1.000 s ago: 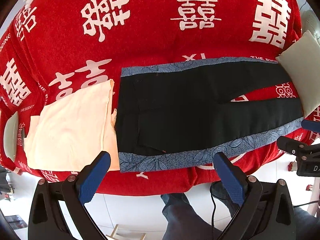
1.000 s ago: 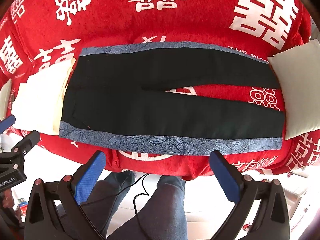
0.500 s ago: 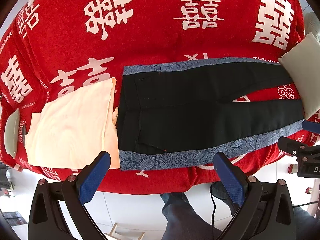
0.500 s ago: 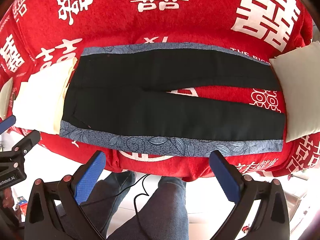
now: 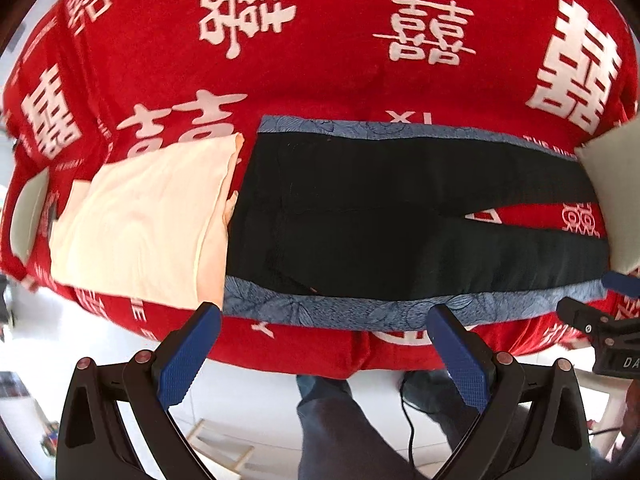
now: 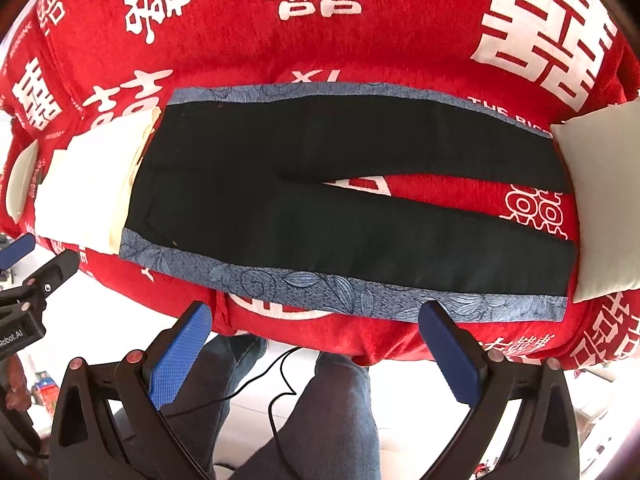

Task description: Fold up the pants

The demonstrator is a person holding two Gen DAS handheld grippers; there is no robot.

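Pants [image 5: 400, 216] are lying flat on a red cover [image 5: 320, 60], waistband at the left touching a folded cream cloth [image 5: 140, 220], legs running right toward a pale cushion [image 6: 600, 200]. Both claws, the left gripper [image 5: 324, 344] and the right gripper [image 6: 316, 340], are hovering wide open and empty off the near edge. Folding well likely means pinching the blue patterned near band [image 6: 340, 292] at waist and hem together, then carrying it evenly onto the far leg without dragging the cream cloth.
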